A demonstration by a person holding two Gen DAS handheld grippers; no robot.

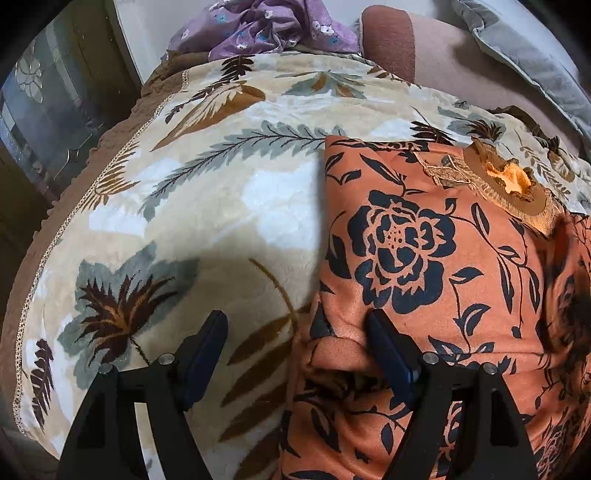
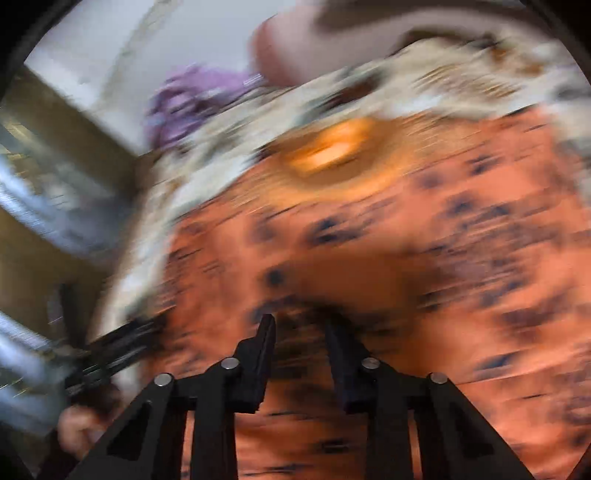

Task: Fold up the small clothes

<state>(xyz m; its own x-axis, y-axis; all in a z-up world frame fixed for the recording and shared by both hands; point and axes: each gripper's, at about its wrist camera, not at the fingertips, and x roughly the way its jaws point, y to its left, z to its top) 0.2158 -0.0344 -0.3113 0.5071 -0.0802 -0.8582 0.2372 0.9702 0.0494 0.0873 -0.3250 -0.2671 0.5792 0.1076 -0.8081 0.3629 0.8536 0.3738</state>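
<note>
The left gripper (image 1: 295, 325) stands wide, straddling the edge of the orange black-flowered cloth garment (image 1: 424, 258); the right gripper (image 2: 300, 326) is narrowed over blurred garment fabric, grip unclear.

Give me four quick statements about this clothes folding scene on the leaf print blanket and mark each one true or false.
1. The orange garment has a black rose print. True.
2. The left gripper is clamped shut. False: its jaws stand wide open astride the garment's edge.
3. A purple flowered cloth lies at the far end of the blanket. True.
4. The orange garment hangs from a hanger. False: it lies on the blanket.
</note>
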